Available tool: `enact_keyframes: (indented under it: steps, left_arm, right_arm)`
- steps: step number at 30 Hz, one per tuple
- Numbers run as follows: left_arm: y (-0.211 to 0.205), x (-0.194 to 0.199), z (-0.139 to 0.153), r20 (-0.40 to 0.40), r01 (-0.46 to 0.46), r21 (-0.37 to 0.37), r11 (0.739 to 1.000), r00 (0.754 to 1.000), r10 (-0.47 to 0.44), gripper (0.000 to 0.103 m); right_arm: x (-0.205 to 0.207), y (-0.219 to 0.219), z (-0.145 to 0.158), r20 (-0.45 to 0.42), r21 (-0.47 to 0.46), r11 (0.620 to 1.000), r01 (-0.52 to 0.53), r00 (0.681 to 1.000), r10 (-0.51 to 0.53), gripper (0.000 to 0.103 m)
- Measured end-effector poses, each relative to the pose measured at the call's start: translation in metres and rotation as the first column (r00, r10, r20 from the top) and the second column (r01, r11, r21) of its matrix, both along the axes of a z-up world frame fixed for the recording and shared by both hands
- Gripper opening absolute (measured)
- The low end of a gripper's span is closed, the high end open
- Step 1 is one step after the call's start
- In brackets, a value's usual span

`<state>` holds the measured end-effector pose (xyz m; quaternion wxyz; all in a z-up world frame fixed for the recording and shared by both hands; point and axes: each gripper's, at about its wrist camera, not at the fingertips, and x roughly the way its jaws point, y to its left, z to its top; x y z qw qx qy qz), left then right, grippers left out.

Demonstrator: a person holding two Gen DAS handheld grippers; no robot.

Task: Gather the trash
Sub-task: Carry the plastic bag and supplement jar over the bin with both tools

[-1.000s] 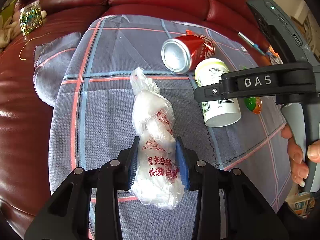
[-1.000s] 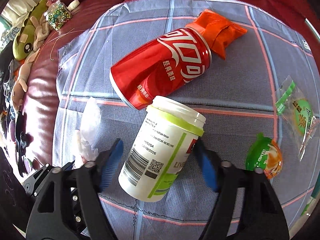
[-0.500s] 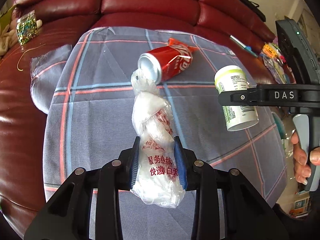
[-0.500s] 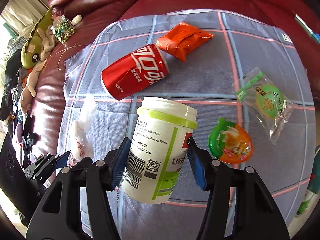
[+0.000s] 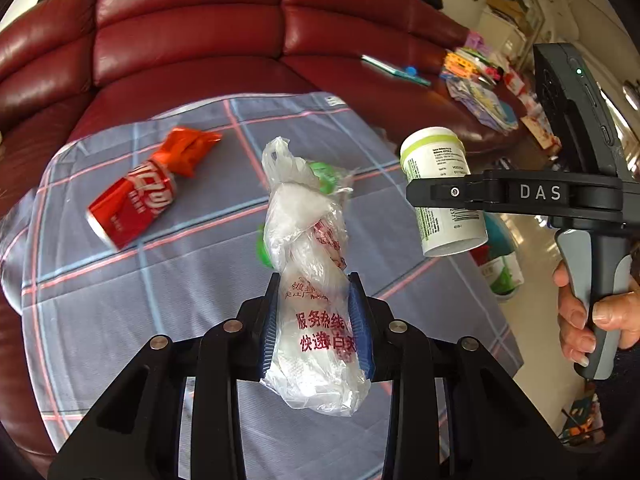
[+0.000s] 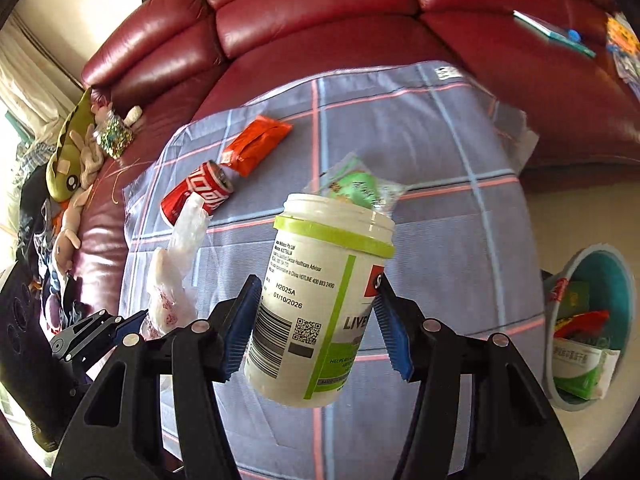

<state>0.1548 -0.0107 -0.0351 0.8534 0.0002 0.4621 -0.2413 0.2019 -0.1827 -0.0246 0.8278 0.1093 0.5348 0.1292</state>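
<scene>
The left gripper [image 5: 316, 324] clenched a crumpled clear plastic bag [image 5: 312, 280]; the right gripper [image 6: 320, 320] grasped a white green-labelled plastic jar [image 6: 320, 300].

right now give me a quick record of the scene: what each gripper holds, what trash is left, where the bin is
left gripper: shut on plastic bag, held above the cloth
right gripper: shut on white jar, held above the cloth
left on cloth: red can, orange wrapper, green packet
bin: on the floor at right, already holding trash
surface: checked cloth over red sofa
</scene>
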Motion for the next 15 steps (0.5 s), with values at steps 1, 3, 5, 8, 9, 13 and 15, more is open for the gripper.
enact_keyframes:
  steps: [1,3,5,8,9,13,15]
  left_arm:
    - [-0.012,0.0,0.001,-0.003,0.019,-0.004,1.0,1.0,-0.019,0.033]
    - [-0.042,0.001,0.003,-0.012,0.066,-0.006,0.998,0.998,-0.066,0.033]
    - [-0.07,0.001,0.004,-0.016,0.115,0.002,0.993,0.993,-0.115,0.033]
    - [-0.114,0.002,0.001,-0.03,0.191,0.012,0.981,0.981,-0.191,0.033]
    - [-0.128,0.001,0.001,-0.035,0.216,0.011,0.976,0.976,-0.216,0.033]
    - [-0.185,-0.002,-0.004,-0.054,0.307,0.019,0.952,0.951,-0.306,0.033]
    - [-0.212,-0.004,-0.006,-0.064,0.344,0.028,0.938,0.937,-0.342,0.033]
  right_arm:
    - [-0.002,-0.014,0.003,0.007,-0.001,1.0,0.019,1.0,-0.019,0.054]
    - [-0.01,-0.05,0.009,0.023,0.003,0.998,0.069,0.997,-0.069,0.054]
    - [-0.017,-0.085,0.014,0.037,0.01,0.993,0.119,0.992,-0.119,0.054]
    - [-0.03,-0.138,0.02,0.056,0.018,0.98,0.198,0.978,-0.199,0.054]
    - [-0.036,-0.157,0.021,0.061,0.02,0.974,0.227,0.972,-0.228,0.054]
    - [-0.058,-0.227,0.019,0.071,0.028,0.941,0.336,0.939,-0.337,0.054]
    - [-0.069,-0.253,0.016,0.072,0.029,0.925,0.378,0.923,-0.379,0.054]
